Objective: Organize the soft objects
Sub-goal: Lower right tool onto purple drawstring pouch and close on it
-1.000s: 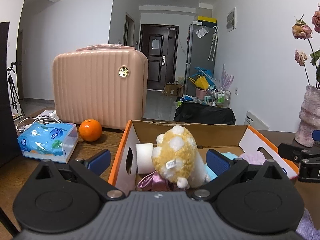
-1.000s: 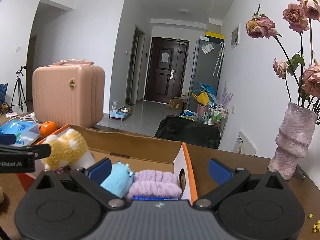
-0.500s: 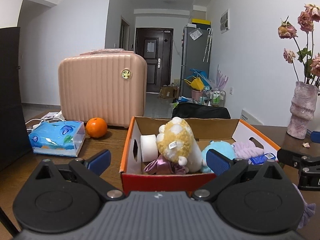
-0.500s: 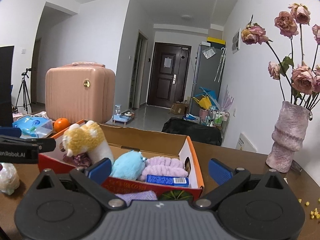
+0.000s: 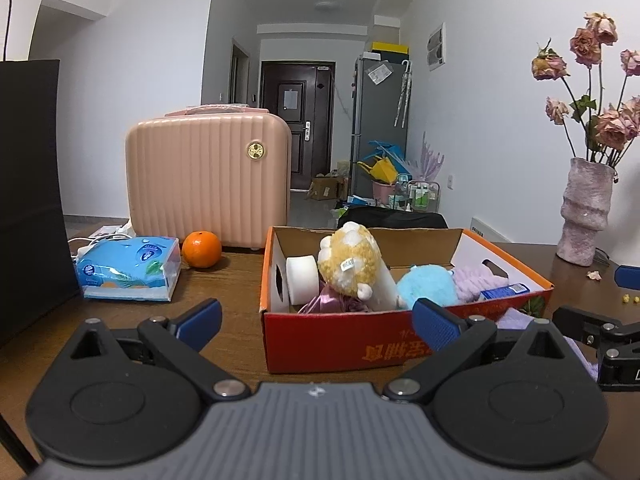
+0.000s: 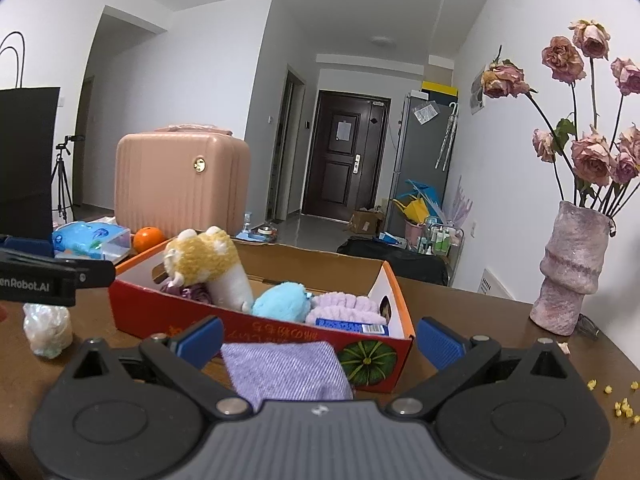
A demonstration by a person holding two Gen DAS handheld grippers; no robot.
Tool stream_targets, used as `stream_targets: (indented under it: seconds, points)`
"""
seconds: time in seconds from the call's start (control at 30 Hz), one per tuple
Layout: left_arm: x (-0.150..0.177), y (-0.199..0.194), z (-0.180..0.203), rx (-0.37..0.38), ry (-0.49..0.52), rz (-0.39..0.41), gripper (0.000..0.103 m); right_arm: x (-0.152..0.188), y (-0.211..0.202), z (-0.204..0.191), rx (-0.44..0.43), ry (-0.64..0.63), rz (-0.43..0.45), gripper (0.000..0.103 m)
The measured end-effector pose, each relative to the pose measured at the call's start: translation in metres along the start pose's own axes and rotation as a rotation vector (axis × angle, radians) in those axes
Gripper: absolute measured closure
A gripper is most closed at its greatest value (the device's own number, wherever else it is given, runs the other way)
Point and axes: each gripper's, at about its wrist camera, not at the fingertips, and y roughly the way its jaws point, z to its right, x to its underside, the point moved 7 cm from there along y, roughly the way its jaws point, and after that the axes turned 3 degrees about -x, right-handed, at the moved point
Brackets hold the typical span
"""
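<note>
An orange-red cardboard box (image 5: 344, 340) (image 6: 168, 316) on the wooden table holds a yellow-and-white plush (image 5: 352, 264) (image 6: 208, 260), a light-blue plush (image 5: 426, 286) (image 6: 282, 300), a fuzzy lilac item (image 5: 476, 278) (image 6: 344, 306), a white roll (image 5: 302, 280) and shiny purple fabric (image 5: 332, 304). A folded purple cloth (image 6: 286, 368) lies in front of the box, between the fingers of my right gripper (image 6: 318, 338). My left gripper (image 5: 316, 318) is open and empty in front of the box. My right gripper is open, empty too.
A pink suitcase (image 5: 208, 176), an orange (image 5: 201, 249) and a blue tissue pack (image 5: 130, 268) stand at the back left. A black bag (image 5: 30, 200) is at far left. A vase of dried roses (image 6: 572, 272) stands right. A crumpled pale wad (image 6: 46, 330) lies left of the box.
Both grippers have drawn back from over the box towards me. The box front and the purple cloth have come into view. Both stay open.
</note>
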Motion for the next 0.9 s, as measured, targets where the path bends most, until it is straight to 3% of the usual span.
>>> stream_targets:
  seconds: [0.47,0.9]
  points:
    - [0.019,-0.031,-0.006,0.019,0.021,-0.015,0.0,0.024,-0.028,0.008,0.014,0.073,-0.024,0.0]
    - [0.028,-0.035,-0.009,0.025,0.018,-0.04,0.0,0.032,-0.025,0.009,0.034,0.096,-0.042,0.0]
